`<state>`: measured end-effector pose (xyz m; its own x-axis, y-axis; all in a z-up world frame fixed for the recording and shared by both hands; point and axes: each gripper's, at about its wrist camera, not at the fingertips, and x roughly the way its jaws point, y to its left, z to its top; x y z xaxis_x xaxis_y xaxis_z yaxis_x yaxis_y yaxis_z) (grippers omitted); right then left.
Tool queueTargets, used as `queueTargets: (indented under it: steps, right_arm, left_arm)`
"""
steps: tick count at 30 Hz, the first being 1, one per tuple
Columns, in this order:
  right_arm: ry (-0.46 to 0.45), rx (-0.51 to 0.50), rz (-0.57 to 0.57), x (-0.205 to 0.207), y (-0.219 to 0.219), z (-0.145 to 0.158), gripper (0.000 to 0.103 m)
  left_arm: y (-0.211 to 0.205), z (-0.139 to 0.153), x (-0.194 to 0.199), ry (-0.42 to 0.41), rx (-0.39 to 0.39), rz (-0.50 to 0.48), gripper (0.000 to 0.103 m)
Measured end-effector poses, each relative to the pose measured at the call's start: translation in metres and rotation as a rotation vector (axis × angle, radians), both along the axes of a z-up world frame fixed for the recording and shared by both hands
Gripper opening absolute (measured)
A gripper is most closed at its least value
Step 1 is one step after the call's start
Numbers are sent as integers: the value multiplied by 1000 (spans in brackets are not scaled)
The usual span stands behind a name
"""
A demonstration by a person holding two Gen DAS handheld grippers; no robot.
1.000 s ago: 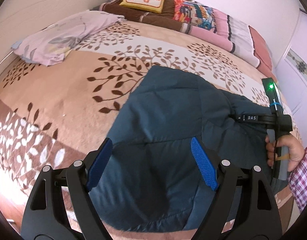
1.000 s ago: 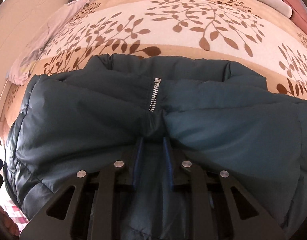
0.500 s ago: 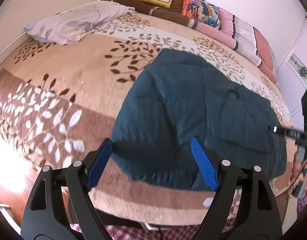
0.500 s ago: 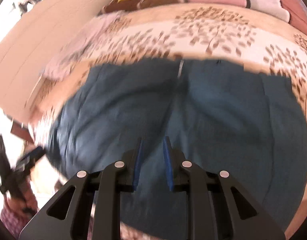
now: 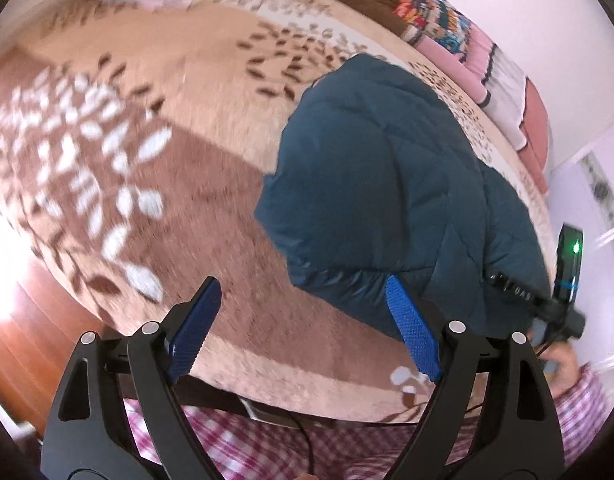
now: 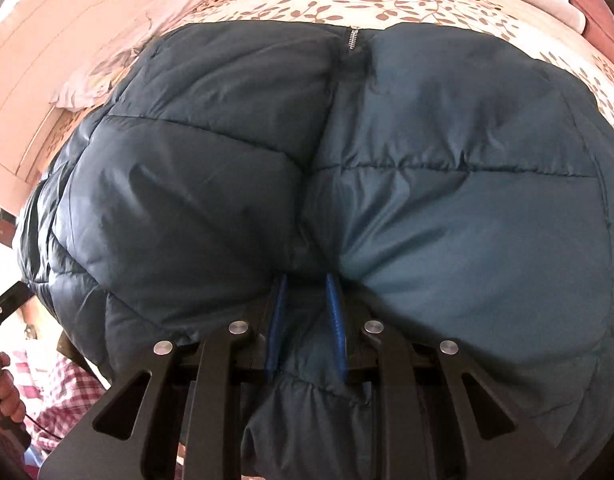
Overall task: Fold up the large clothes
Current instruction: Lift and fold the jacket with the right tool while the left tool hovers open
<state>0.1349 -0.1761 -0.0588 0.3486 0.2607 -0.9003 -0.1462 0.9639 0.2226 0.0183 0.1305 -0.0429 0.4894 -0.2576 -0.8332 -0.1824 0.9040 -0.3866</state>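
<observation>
So my right gripper (image 6: pixel 305 300) has its fingers clamped on the near hem of the puffy teal jacket (image 6: pixel 427 152), zipper line running away from me. The left gripper (image 5: pixel 303 328) is empty, jaws opening, with the jacket's edge just to its right. Everything's on a leaf-print bed (image 5: pixel 147 152), pillows far off.

Dark teal quilted jacket (image 6: pixel 387 168) w/ silver zip (image 6: pixel 352 36), on tan/brown bedspread (image 5: pixel 155 128) w/ white & brown leaf print; blue gripper pads (image 5: pixel 411 332); red-white check clothing (image 5: pixel 275 452).
</observation>
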Motion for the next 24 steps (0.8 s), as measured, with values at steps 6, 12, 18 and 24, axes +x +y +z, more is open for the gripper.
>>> queueTargets:
  steps: [6,12,18,24]
  right_arm:
    - [-20,-21,-1,-5,2,2,22]
    - [-26,-29,-15,-9,2,8,22]
    - [-35,-48,-3,-14,6,21,22]
    - [-71,-19,7,-43,2,39,22]
  left_arm:
    - [-2,-18,8,43,-86,44,85]
    - [-10,-16,21,23,-72,45,86]
    - [-18,-21,39,29,-57,43,87]
    - [-26,-22,48,7,-36,28,89]
